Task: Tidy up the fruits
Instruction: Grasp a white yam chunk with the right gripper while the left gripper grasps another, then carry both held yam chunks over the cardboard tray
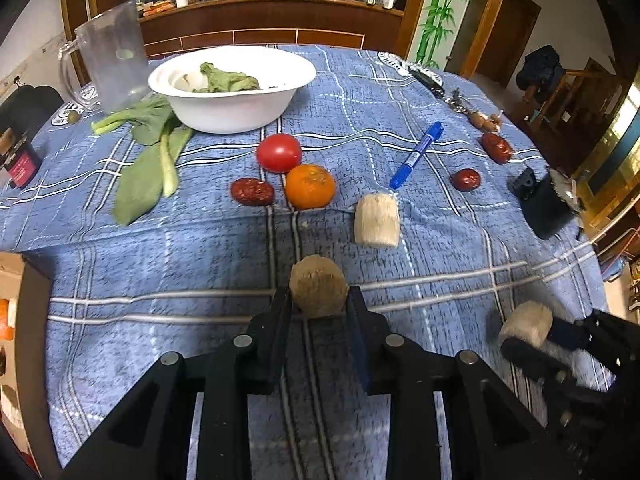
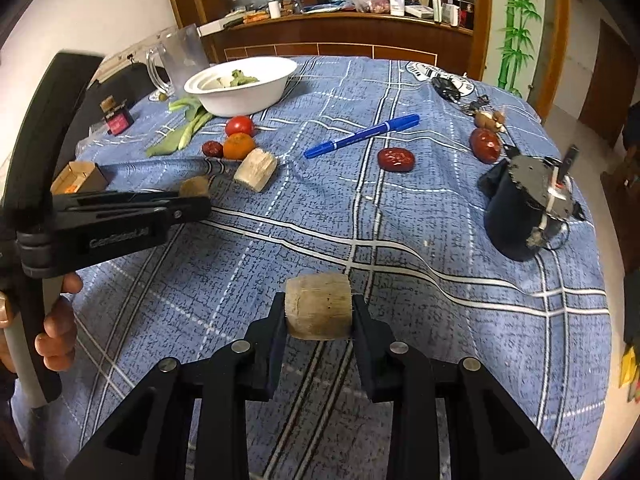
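My left gripper (image 1: pixel 319 300) is shut on a tan, fibrous cylinder piece (image 1: pixel 319 291), held just above the blue checked cloth; it also shows in the right wrist view (image 2: pixel 195 186). My right gripper (image 2: pixel 319 308) is shut on a similar pale cylinder piece (image 2: pixel 319 306), seen at the lower right of the left view (image 1: pixel 526 322). A third pale piece (image 1: pixel 377 220) lies on the cloth. Beyond it sit a tomato (image 1: pixel 279 152), an orange (image 1: pixel 310 186) and a red date (image 1: pixel 252 191). Two more red dates (image 1: pixel 466 179) (image 1: pixel 496 147) lie at the right.
A white bowl (image 1: pixel 236 112) holding greens stands at the back, with loose leafy greens (image 1: pixel 150 168) and a clear jug (image 1: pixel 110 60) beside it. A blue marker (image 1: pixel 416 155), a dark device (image 1: pixel 544 204), keys (image 1: pixel 428 76) and a cardboard box (image 2: pixel 78 178) also sit around.
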